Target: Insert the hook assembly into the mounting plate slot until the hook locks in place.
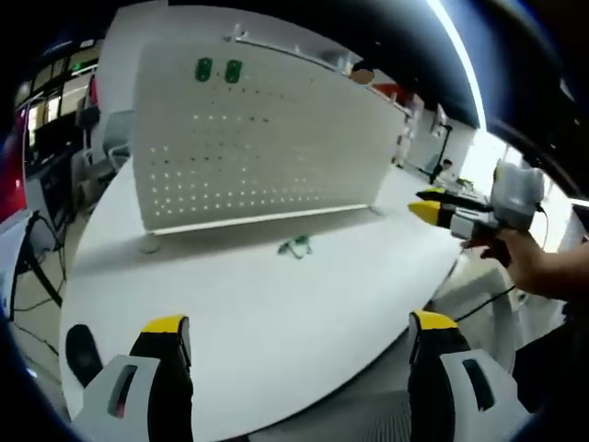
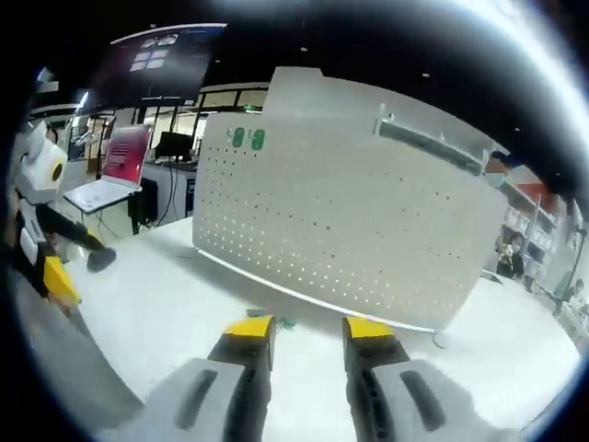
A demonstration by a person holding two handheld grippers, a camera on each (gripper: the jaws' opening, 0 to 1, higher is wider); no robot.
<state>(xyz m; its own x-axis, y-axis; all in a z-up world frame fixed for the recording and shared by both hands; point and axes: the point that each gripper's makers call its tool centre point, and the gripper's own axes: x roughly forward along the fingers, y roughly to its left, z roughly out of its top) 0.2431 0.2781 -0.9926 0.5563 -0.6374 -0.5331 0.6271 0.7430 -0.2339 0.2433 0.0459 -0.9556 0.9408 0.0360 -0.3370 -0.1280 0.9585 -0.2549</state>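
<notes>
White pegboard (image 1: 258, 138) upright on table (image 1: 276, 313); 2 green hooks (image 1: 218, 70) already mounted top corner. Loose green hook (image 1: 295, 246) lies near board foot. Left gripper (image 1: 299, 336) jaws wide, empty; right gripper (image 2: 308, 331) jaws narrow, empty. Advice: approach low, pinch hook body, keep prongs free.

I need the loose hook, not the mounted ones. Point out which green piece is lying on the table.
The small green hook lying on the white table before the pegboard; the two green pieces are mounted on the board's upper corner.
</notes>
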